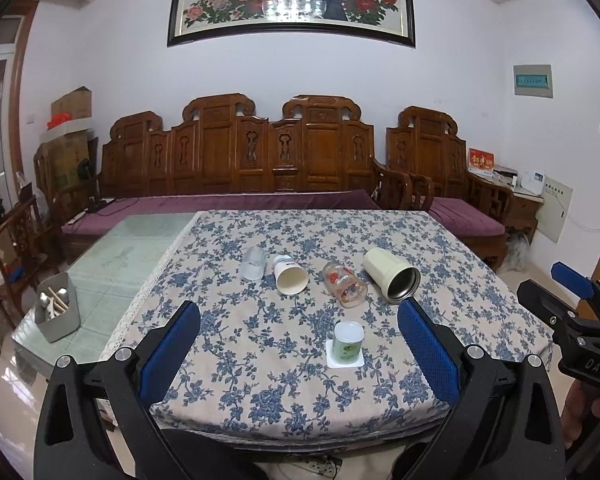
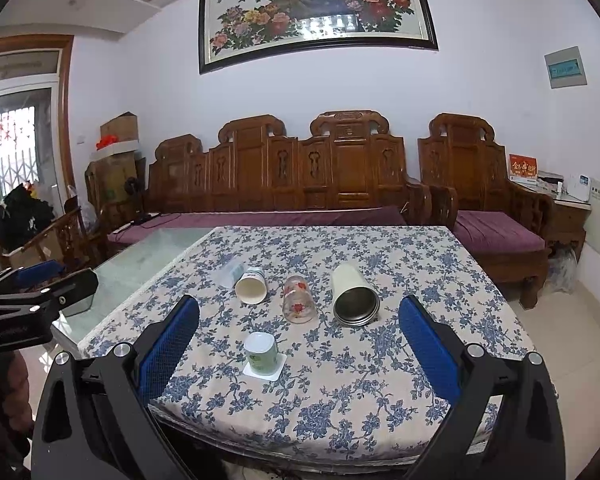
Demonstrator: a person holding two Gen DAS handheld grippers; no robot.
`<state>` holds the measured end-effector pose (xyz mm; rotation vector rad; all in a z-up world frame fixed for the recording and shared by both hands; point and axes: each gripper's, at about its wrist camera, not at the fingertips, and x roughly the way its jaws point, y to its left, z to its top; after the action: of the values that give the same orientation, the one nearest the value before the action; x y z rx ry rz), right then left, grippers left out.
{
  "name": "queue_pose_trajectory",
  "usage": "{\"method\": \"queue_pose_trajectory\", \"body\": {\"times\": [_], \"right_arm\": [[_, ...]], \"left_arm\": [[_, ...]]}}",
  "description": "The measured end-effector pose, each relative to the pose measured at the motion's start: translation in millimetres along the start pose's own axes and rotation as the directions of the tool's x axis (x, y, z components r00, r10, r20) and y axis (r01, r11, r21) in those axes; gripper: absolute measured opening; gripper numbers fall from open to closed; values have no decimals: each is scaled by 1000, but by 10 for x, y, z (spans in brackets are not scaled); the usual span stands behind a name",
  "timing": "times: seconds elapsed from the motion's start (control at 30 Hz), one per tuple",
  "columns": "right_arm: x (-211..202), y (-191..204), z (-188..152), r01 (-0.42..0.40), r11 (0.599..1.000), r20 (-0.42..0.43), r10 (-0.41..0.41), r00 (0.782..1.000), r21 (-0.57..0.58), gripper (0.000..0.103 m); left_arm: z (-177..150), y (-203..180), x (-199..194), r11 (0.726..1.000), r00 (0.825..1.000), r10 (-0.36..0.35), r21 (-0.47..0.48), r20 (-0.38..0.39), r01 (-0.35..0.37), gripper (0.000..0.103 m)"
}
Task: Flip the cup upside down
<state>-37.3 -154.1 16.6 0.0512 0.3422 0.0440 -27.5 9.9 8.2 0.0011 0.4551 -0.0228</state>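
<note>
Two fisheye views look forward from the near edge of a table [image 1: 480,280] with a floral cloth, each framed by its own gripper's two blue-padded fingers. Both face a carved wooden bench [image 1: 240,152] against the far wall. The left view sits slightly left, the right view slightly right. Both share the tabletop, its cups, the bench and a framed painting [image 2: 316,12].

Both tongs — left tongs [image 1: 299,318] and right tongs [image 2: 299,314] — have black plastic frames, silver screw heads and textured blue finger pads [image 1: 171,354]; one body reads "DAS".
</note>
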Motion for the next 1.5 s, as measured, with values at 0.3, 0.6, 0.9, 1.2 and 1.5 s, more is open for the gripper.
{"method": "queue_pose_trajectory", "body": {"times": [0.3,0.6,0.9,1.2,1.5], "right_arm": [[-10,1,-7,1,1000,-1,-1,1000,2,101],[-4,0,-10,3,1000,-2,-3,1000,3,100],[2,0,-12,3,1000,-3,-3,1000,4,100],[3,1,-19,3,1000,-3,-3,1000,5,101],[4,-2,-17,3,1000,-3,-3,1000,5,100]], "left_arm": [[11,-11,-21,1000,1000,-1,1,7,1,95],[31,-9,-33,1000,1000,-2,1,10,2,95],[36,-7,-33,1000,1000,-4,1,10,4,95],[36,3,-47,1000,1000,-2,4,13,2,95],[37,7,-42,1000,1000,0,7,15,0,95]]}}
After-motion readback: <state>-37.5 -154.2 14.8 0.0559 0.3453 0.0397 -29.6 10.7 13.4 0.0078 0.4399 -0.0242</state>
